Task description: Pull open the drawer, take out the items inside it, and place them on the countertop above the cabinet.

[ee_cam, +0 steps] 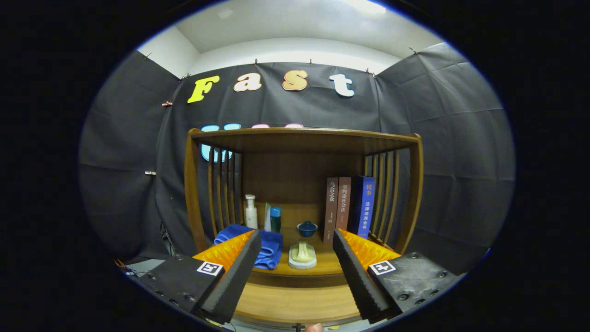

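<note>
At lower centre of the frame, the gripper (297, 258) hangs with fingers spread and empty, facing the cabinet (302, 184); the drawer presumably lies lower, unseen.

Beyond the spread, empty fingers of the gripper (295, 235), at about one o'clock, three upright books carry vertical Chinese titles on their spines: the brown book (331, 210) reads 乌合之众, while the characters on the reddish-brown book (343, 203) and the blue book (366, 205) are too small to read surely. A square black-and-white coded marker sits on each finger mount, the left marker (209, 268) at seven o'clock and the right marker (382, 267) at five o'clock.
</note>
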Demonstrator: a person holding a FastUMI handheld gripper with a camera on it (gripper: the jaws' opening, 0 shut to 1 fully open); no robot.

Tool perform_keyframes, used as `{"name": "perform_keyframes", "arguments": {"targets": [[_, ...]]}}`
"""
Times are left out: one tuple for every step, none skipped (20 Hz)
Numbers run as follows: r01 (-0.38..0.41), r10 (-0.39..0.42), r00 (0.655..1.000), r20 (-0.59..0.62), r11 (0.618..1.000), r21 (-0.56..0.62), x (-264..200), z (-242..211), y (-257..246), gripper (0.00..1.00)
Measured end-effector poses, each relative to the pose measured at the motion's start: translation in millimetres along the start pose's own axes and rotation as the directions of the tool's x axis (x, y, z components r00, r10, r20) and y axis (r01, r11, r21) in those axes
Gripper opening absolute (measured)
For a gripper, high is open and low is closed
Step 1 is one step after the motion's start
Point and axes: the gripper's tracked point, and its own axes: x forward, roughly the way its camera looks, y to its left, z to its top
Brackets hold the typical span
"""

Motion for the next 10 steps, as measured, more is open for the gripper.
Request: {"name": "perform_keyframes", "arguments": {"targets": [[0.005,-0.005,1.000,0.001,1.000,0.000,-12,-6,-1,0.99],[0.009,-0.009,1.000,0.002,1.000,0.002,-23,-13,-2,0.99],[0.015,-0.015,1.000,0.004,1.000,0.001,-34,-21,-5,0.99],[0.018,-0.018,1.000,0.009,1.000,0.005,-44,-28,-6,0.99],[0.021,-0.021,1.000,0.011,1.000,0.011,-53,-36,-7,0.99],[0.021,-0.021,1.000,0.005,1.000,0.016,-61,-47,-7,0.99],[0.020,-0.020,1.000,0.000,1.000,0.021,-68,-58,-9,0.99],[0.019,-0.019,1.000,-0.005,0.999,0.028,-74,-70,-9,0.99],[0.018,-0.018,1.000,-0.007,0.999,0.033,-78,-83,-9,0.99],[0.023,-0.023,1.000,-0.008,0.999,0.029,-84,-95,-11,1.00]]}}
